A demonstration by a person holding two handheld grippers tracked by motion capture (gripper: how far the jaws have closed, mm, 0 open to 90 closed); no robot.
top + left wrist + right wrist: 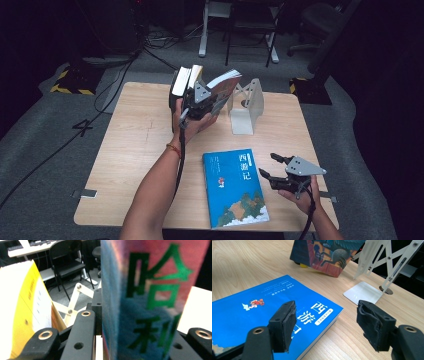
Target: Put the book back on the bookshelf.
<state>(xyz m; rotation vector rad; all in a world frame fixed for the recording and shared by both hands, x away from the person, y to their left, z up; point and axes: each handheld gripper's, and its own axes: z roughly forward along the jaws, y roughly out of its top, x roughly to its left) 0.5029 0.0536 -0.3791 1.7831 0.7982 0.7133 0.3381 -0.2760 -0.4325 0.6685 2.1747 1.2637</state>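
Observation:
My left gripper [202, 95] is raised over the far middle of the table and shut on a thick, colourful book [225, 86] that tilts to the right. In the left gripper view its pink and blue spine with green characters [142, 300] stands between the jaws. Two more books [184, 82] stand upright just left of it, one with a yellow cover [22, 315]. A blue book [234, 187] lies flat near the front edge. My right gripper [266, 164] hovers open just right of it, with the blue book's corner [317, 312] below the left pad and nothing between the jaws.
A white metal bookend [247, 107] stands right of the held book, its flat foot [362, 292] on the wooden table [135, 145]. Chairs and desk legs [250, 30] stand on the floor behind the table. Cables trail off to the left.

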